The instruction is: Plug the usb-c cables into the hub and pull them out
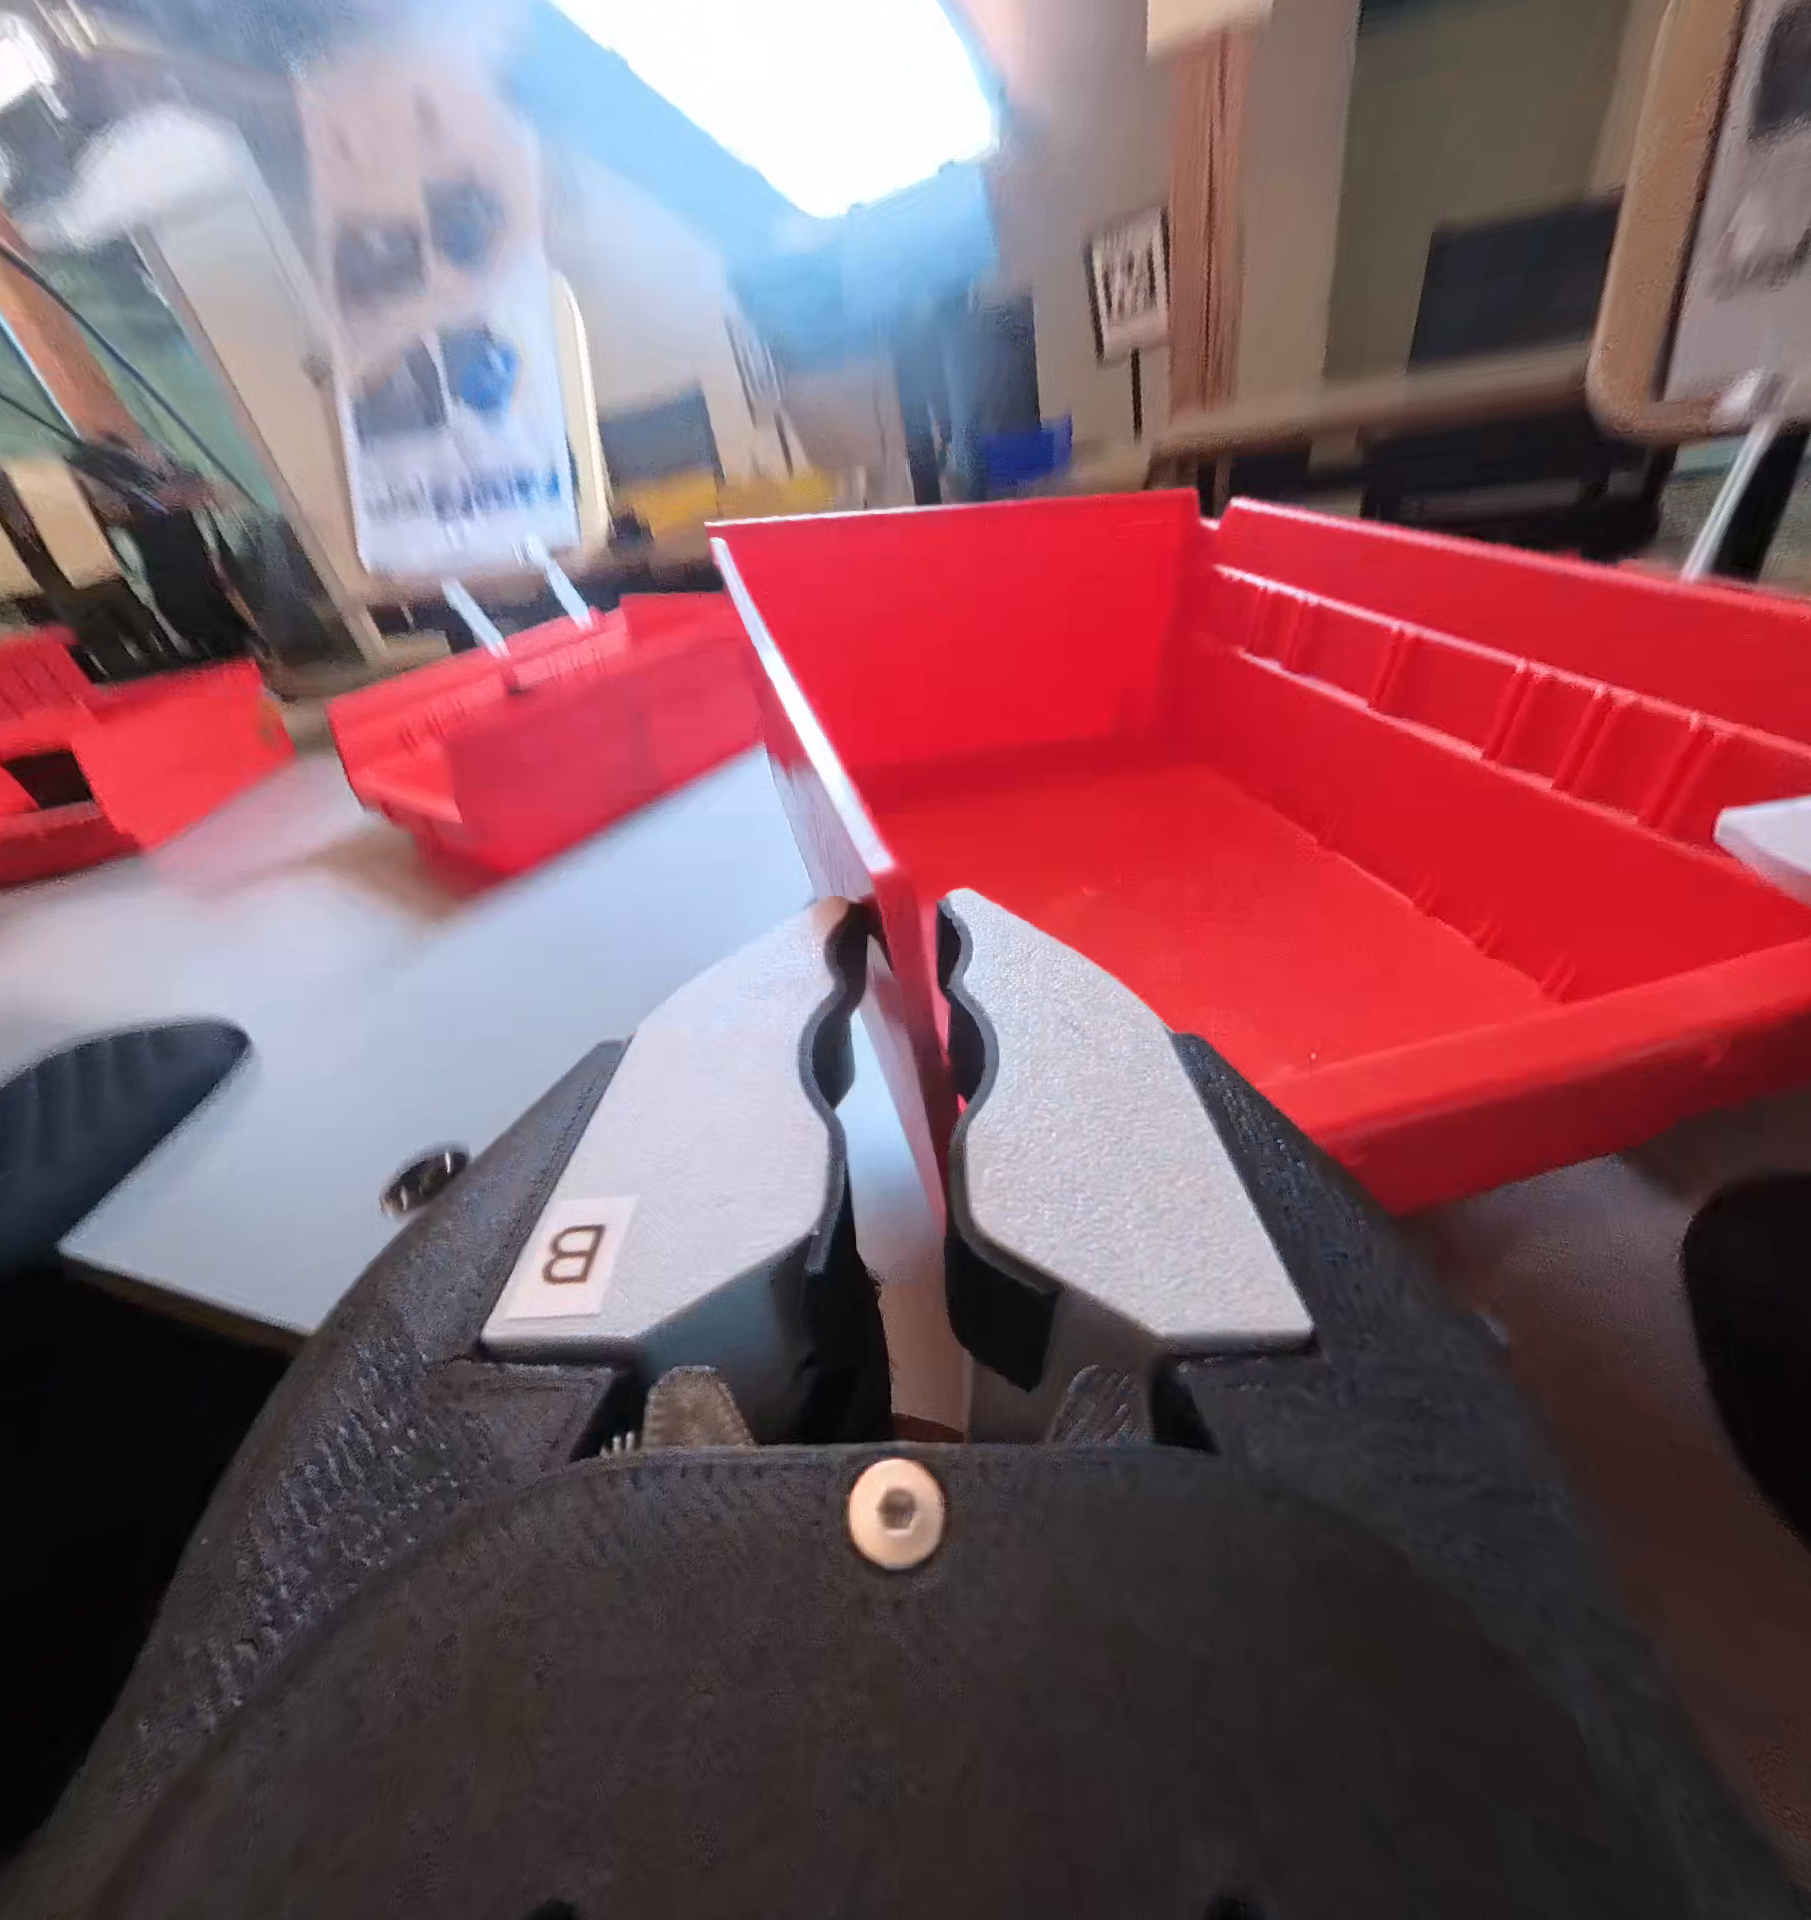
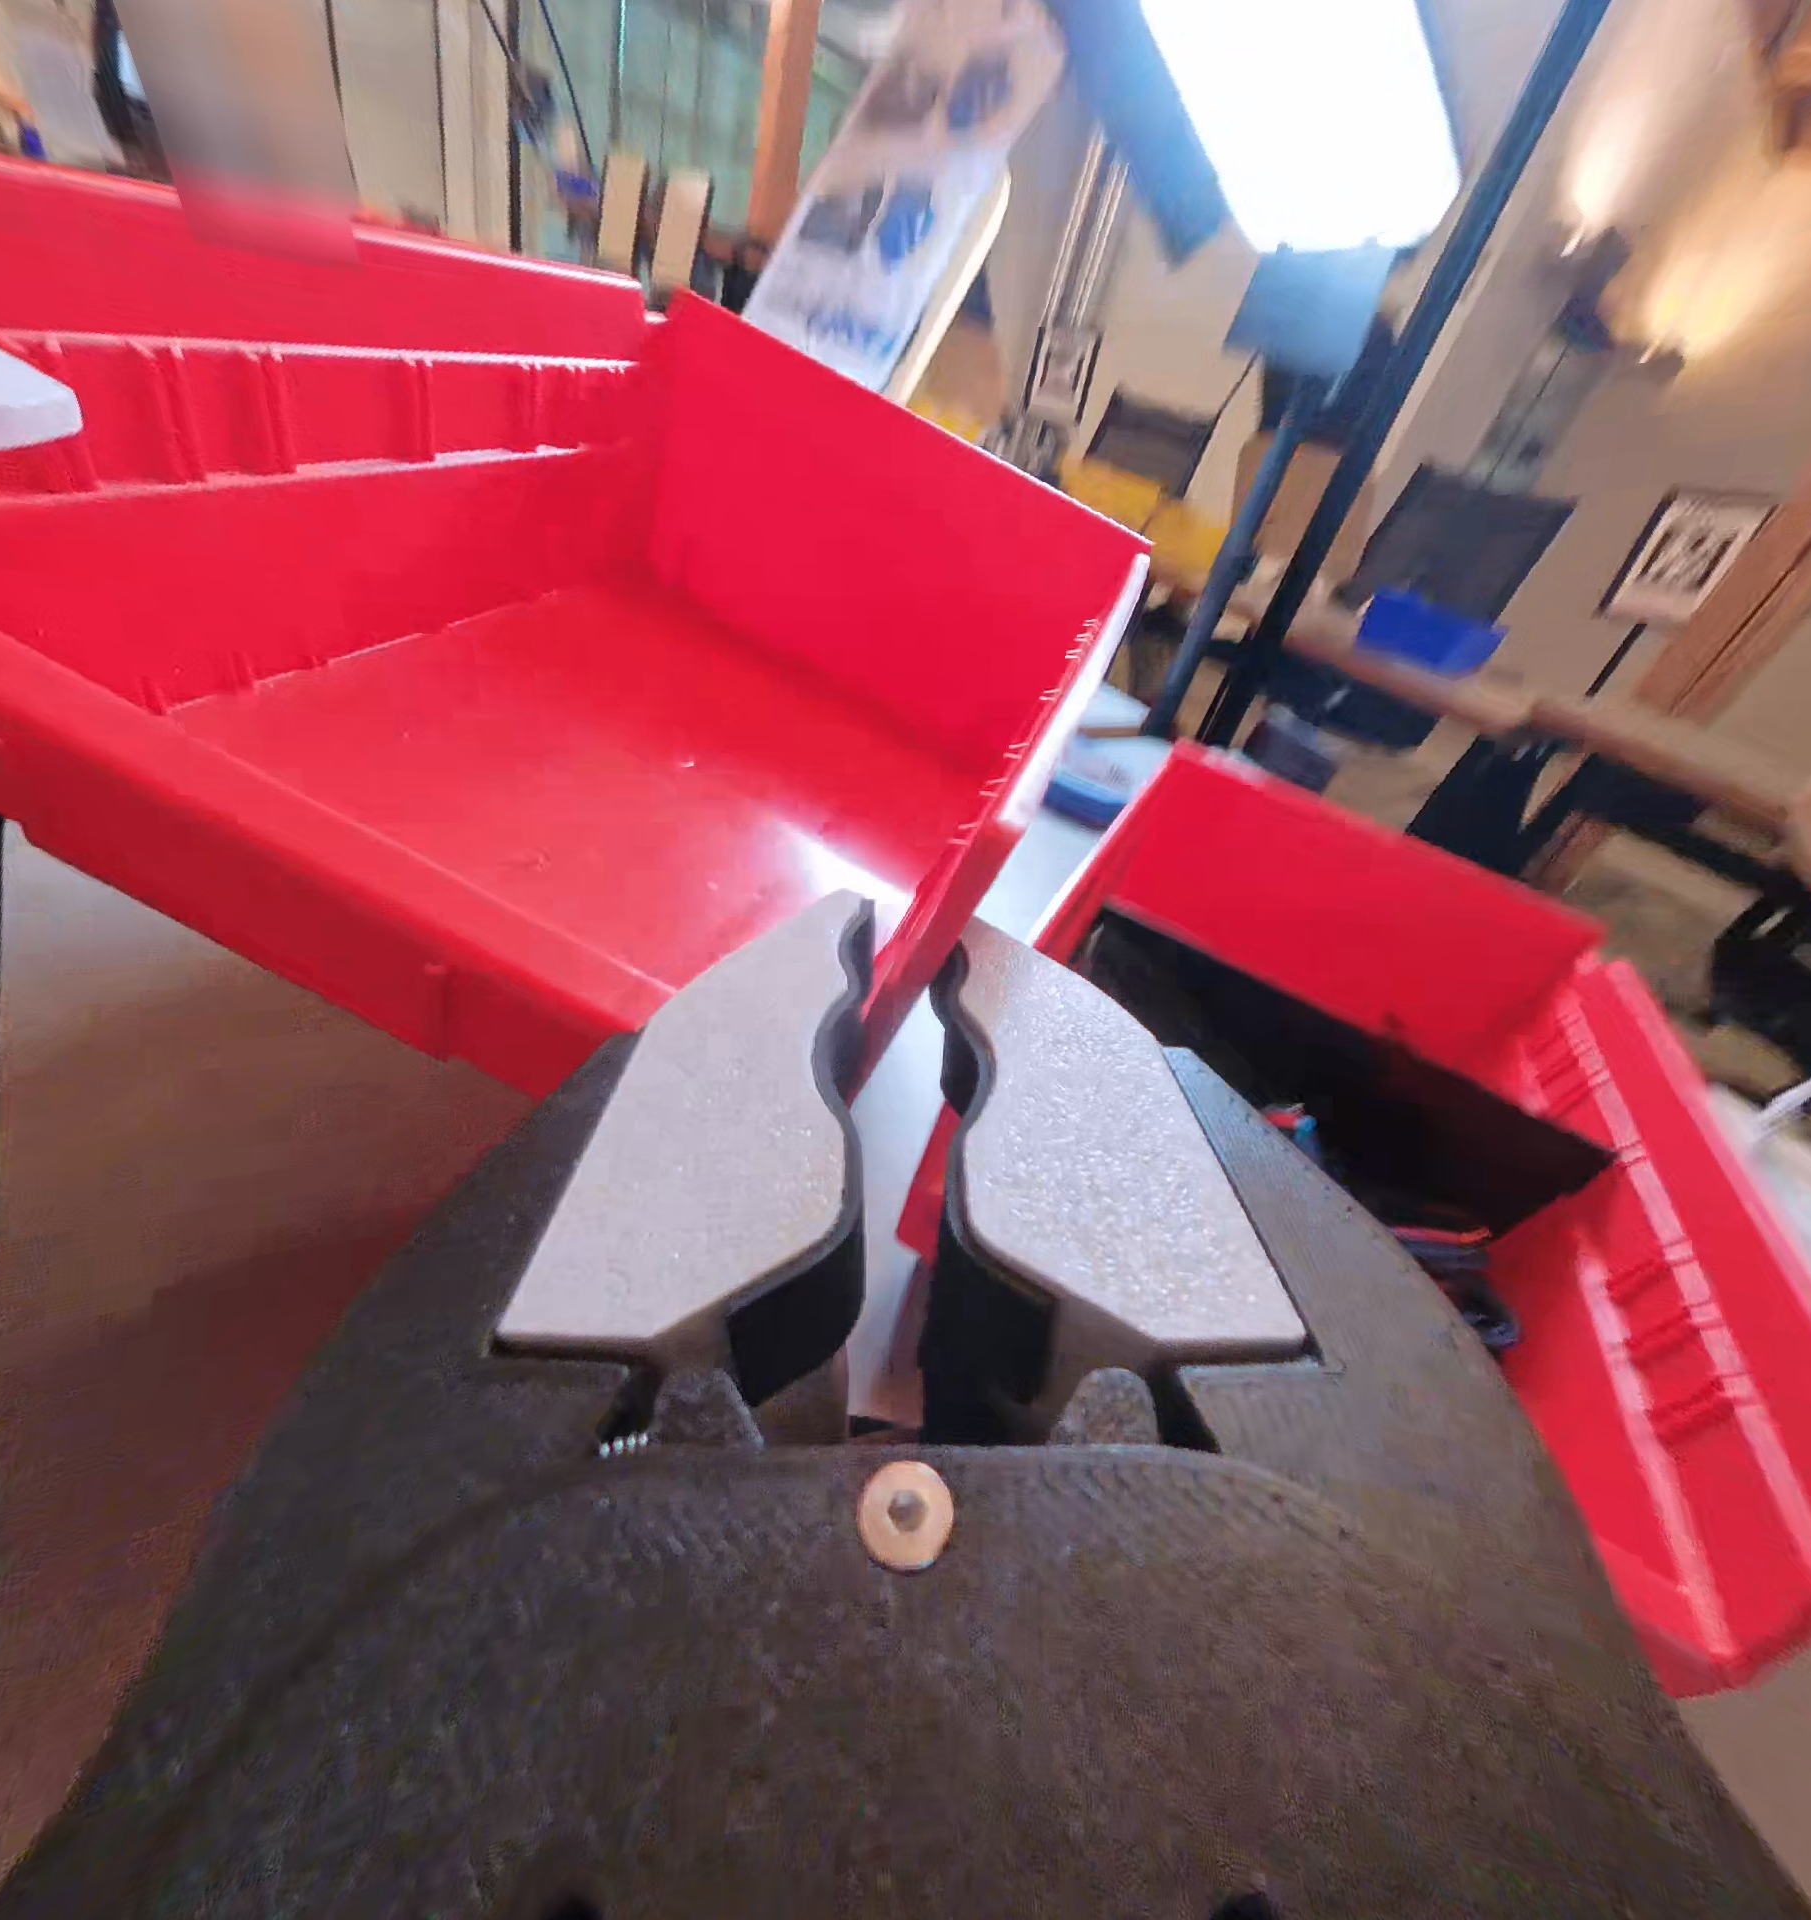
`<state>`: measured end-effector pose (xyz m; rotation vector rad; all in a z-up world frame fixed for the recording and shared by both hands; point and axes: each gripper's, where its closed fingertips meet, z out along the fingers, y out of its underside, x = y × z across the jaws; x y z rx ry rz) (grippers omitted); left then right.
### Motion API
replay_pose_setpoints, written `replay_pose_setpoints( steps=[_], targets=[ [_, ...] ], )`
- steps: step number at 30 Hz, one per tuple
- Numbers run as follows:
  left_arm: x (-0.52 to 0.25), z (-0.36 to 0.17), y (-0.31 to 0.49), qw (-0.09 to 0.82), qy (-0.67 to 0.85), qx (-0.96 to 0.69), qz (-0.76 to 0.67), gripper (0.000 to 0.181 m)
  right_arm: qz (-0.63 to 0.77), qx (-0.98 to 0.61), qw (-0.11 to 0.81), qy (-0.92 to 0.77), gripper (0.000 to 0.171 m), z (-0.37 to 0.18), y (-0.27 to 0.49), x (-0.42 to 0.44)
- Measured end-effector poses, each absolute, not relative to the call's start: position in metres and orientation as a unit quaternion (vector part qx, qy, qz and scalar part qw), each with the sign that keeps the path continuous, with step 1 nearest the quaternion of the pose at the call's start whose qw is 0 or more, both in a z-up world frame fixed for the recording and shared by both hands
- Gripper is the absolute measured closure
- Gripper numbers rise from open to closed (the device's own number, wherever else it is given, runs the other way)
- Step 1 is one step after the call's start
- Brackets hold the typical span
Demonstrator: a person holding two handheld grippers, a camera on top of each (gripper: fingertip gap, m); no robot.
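Left gripper (image 1: 896, 935) is clenched on the left end wall of a red bin (image 1: 1244, 883), the thin wall pinched between the fingertips at dead centre of its view, the bin's floor spreading away toward 2 o'clock. Right gripper (image 2: 906, 940) grips the same bin (image 2: 568, 727) by the opposite end wall, the wall's edge running from between the tips up toward 1 o'clock, the tray opening out to 10 o'clock. So the bin hangs between the two claws, one on each end, and looks tilted above the grey table (image 1: 381, 997).

Nothing shows inside it but bare red floor. No cable or hub can be made out in either view.

In the left view, two more red bins (image 1: 537, 748) sit at 10 o'clock, well apart from the held one. In the right view, another red bin (image 2: 1400, 1039) sits at 3 o'clock, just beside the gripper, with dark, tangled contents inside that are too blurred to name.
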<state>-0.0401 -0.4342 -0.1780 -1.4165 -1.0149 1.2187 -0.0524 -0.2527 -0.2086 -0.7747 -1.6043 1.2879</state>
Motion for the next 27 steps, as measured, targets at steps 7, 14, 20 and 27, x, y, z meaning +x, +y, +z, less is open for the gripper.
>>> replay_pose_setpoints(
  steps=[7,14,20,27],
  targets=[
    [-0.009,-0.116,-0.330,0.657,-0.296,-0.482,0.498,0.166,0.516,-0.299,0.595,-0.539,0.162,-0.146,-0.148,0.001],
    [-0.015,-0.148,-0.146,0.701,-0.238,-0.583,0.334,0.164,0.400,-0.425,0.644,-0.494,0.164,-0.173,0.020,0.055],
    [-0.027,-0.200,-0.008,0.650,-0.168,-0.696,0.254,0.163,0.307,-0.536,0.626,-0.477,0.163,-0.226,0.136,0.080],
    [-0.021,-0.258,0.074,0.603,-0.126,-0.762,0.199,0.164,0.229,-0.602,0.612,-0.460,0.164,-0.262,0.199,0.112]
  ],
)
